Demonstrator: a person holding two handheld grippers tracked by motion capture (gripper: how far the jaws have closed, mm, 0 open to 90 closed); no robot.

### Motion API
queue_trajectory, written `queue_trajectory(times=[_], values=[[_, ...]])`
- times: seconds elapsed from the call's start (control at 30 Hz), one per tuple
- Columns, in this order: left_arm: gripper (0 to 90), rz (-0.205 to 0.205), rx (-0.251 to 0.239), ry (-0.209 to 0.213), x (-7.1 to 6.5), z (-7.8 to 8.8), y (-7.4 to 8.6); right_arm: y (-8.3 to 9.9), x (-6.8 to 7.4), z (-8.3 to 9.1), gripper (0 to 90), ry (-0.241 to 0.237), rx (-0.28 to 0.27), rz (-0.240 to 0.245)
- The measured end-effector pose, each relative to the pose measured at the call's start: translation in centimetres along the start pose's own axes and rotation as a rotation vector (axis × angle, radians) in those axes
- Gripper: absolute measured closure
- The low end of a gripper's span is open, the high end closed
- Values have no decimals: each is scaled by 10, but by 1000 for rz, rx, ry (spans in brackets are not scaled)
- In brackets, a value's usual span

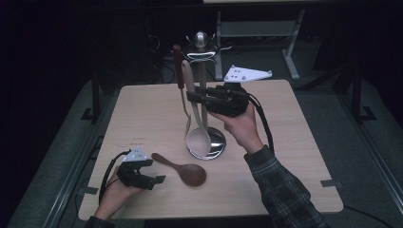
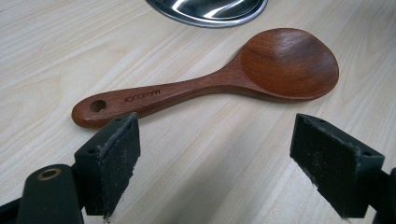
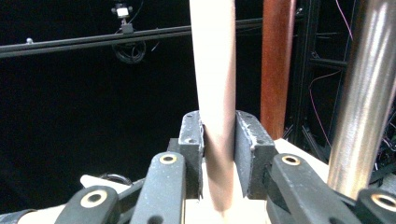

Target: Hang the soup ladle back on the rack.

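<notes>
The right gripper (image 1: 197, 99) clamps the pale wooden spoon (image 1: 196, 118) hanging on the steel stand (image 1: 203, 71), which may tip if pulled sideways, while the left gripper (image 1: 154, 182) stands open.

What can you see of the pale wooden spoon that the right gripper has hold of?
The pale wooden spoon looks like light, unfinished wood, with a long, slim handle and an oval bowl. It hangs about upright, bowl down, in front of the steel stand, its bowl just over the stand's round base. The right gripper is shut on the handle partway up, fingers pressed to both sides. A dark-handled utensil hangs beside it.
</notes>
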State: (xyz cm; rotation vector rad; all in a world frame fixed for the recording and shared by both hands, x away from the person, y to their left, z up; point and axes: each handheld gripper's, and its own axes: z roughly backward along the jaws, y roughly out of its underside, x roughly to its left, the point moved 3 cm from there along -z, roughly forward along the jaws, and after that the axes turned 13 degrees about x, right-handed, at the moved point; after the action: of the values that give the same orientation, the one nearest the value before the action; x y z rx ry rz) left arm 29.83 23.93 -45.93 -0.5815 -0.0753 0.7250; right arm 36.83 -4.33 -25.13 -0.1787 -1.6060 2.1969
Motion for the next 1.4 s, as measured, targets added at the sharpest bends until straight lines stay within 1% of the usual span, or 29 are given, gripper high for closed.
queue_trajectory(times=[0.07, 0.23, 0.3, 0.37, 0.4, 0.47, 0.6, 0.63, 0.73, 0.77, 0.8, 0.83, 0.87, 0.93, 1.0, 1.03, 1.23, 1.3, 1.33, 1.37, 1.4], values=[[157, 0, 1, 2, 0, 0, 0, 1, -1, 0, 727, 2, -2, -14], [157, 0, 4, 4, 0, 0, 0, 1, -3, -1, 720, 29, -6, -32], [157, -1, 5, 6, 0, 0, 0, 1, -4, -2, 717, 32, -5, -43], [157, 7, -4, 8, 0, -1, 0, 2, -5, -3, 715, 40, -2, -52], [157, 0, 2, 5, 0, 0, 0, 2, -6, -3, 715, 44, 0, -56], [157, 1, 4, 7, 0, -1, 0, 3, -8, -4, 712, 48, 2, -63], [157, 3, 7, 8, 1, -1, 1, 3, -8, -3, 706, 68, 12, -53], [157, -8, 8, 1, 2, -1, 1, 3, -9, -3, 701, 64, 21, -51], [157, -8, 6, 3, 2, -1, 1, 5, -9, -3, 649, 74, 49, -38], [157, -13, 13, 2, 2, 0, 1, 6, -9, -3, 631, 71, 60, -39], [157, -14, 10, 0, 3, 0, 1, 7, -9, -3, 621, 74, 68, -33], [157, -5, 3, 3, 2, 0, 1, 9, -9, -2, 607, 77, 77, -29], [157, -4, 10, 3, 3, 0, 2, 12, -10, -1, 597, 80, 83, -25], [159, -2, 13, 3, 3, 0, 2, 17, -11, 1, 580, 81, 97, -28], [159, 0, 5, 3, 3, 0, 2, 23, -13, 3, 571, 85, 111, -32], [159, 1, 6, 3, 3, 0, 2, 26, -14, 4, 564, 79, 120, -36], [161, 9, 2, 2, 3, -1, 2, 45, -19, 12, 560, 92, 174, -34], [164, -2, 9, -2, 4, -1, 2, 53, -23, 14, 562, 100, 187, -32], [165, 10, 9, 4, 3, -2, 2, 56, -25, 15, 564, 103, 193, -34], [167, 0, 19, 3, 4, -1, 2, 60, -28, 17, 567, 110, 200, -39], [168, 1, 21, 4, 4, -2, 2, 64, -31, 18, 570, 115, 211, -48]])
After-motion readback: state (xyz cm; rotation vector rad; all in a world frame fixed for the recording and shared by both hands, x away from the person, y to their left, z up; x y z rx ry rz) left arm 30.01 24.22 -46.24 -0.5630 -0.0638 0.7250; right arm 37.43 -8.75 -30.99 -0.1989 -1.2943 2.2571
